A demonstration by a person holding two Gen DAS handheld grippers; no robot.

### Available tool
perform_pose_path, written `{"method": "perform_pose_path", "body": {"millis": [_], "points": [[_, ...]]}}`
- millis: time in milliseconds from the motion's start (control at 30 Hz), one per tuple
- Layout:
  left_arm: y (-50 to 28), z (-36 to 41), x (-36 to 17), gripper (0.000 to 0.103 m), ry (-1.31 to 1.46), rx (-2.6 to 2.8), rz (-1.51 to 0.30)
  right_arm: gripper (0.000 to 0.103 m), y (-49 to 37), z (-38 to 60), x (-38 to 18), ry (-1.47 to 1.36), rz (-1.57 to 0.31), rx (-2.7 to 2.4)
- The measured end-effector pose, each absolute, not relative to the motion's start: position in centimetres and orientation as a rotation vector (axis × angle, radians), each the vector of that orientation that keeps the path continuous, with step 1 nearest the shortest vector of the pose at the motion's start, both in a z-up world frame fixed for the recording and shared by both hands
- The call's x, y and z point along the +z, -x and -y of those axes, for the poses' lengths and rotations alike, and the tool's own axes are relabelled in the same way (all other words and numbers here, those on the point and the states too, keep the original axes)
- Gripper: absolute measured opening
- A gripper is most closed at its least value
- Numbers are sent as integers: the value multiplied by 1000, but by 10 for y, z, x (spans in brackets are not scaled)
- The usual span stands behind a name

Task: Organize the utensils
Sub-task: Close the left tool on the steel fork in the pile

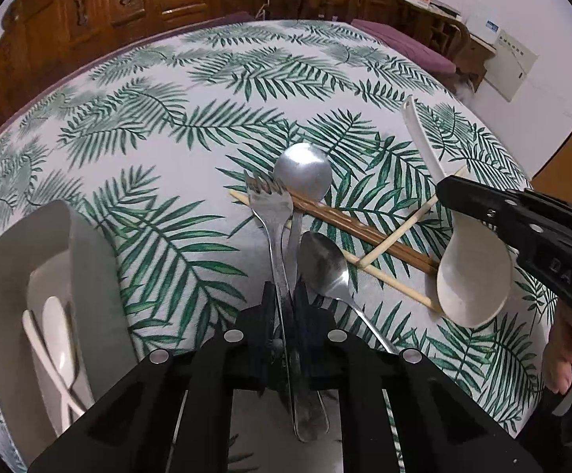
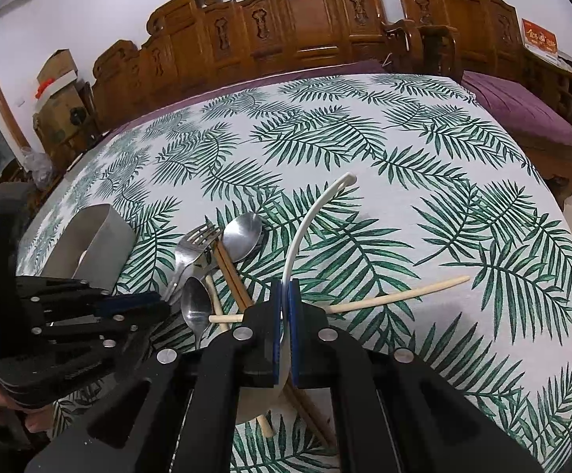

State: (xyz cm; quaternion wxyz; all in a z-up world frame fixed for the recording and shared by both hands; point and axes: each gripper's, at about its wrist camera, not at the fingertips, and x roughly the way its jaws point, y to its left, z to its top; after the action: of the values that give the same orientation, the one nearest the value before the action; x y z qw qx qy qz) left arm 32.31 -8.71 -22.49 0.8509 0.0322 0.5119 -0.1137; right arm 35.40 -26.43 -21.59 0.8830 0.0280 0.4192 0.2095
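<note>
My left gripper [image 1: 286,295] is pressed together on the handle of the steel fork [image 1: 270,201], which lies on the leaf-pattern tablecloth [image 1: 207,79] beside two steel spoons [image 1: 303,169]. My right gripper [image 2: 284,307] is pinching the white rice paddle [image 2: 309,220] at its edge, with the handle curving to the far side. Under the paddle I see crossed chopsticks [image 2: 396,295]. The white holder [image 1: 49,260], already with white utensils inside, stands at the left of the fork.
</note>
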Motion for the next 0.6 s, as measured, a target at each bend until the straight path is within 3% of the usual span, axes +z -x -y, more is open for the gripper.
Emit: {"method": "perform_pose_path", "body": {"millis": [600], "points": [[-336, 83, -232, 7, -71, -220, -1113, 5, -352, 257, -216, -45, -875, 450]]}}
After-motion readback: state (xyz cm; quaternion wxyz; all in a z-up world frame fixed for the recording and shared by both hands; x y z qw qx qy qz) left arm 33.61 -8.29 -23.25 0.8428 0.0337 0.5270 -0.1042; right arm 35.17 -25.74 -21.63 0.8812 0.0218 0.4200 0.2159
